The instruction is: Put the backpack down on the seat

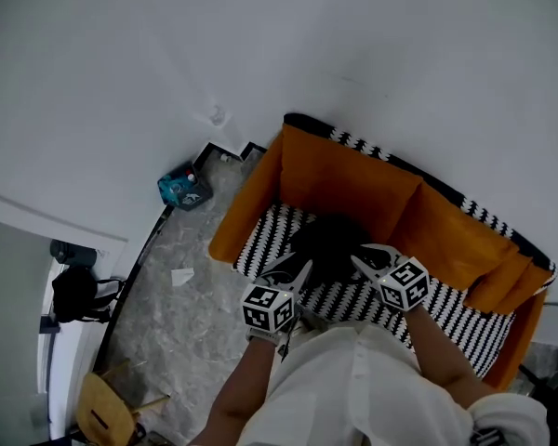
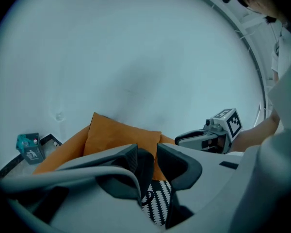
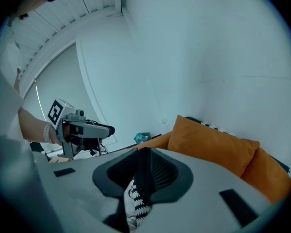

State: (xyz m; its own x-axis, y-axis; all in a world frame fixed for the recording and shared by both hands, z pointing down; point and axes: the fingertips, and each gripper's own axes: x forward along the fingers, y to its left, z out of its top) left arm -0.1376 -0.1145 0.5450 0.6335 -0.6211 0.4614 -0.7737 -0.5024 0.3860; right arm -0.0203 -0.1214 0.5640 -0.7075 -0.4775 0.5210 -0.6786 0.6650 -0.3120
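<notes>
A black backpack (image 1: pixel 327 240) lies on the black-and-white zigzag seat (image 1: pixel 446 319) of an orange sofa (image 1: pixel 353 179). My left gripper (image 1: pixel 296 269) meets the backpack's near left edge and my right gripper (image 1: pixel 365 258) its near right edge. In the left gripper view the left gripper (image 2: pixel 146 157) is shut on black backpack fabric (image 2: pixel 145 169), with the seat (image 2: pixel 157 203) below. In the right gripper view the right gripper (image 3: pixel 143 166) pinches a thin dark strip of the backpack (image 3: pixel 141 178). Most of the backpack is hidden behind the jaws in both gripper views.
A teal box (image 1: pixel 186 189) stands on the grey floor left of the sofa. A scrap of paper (image 1: pixel 182 275) lies nearer. A black bag (image 1: pixel 74 291) hangs by the door at far left, with a wooden chair (image 1: pixel 107 412) below it. White walls stand behind the sofa.
</notes>
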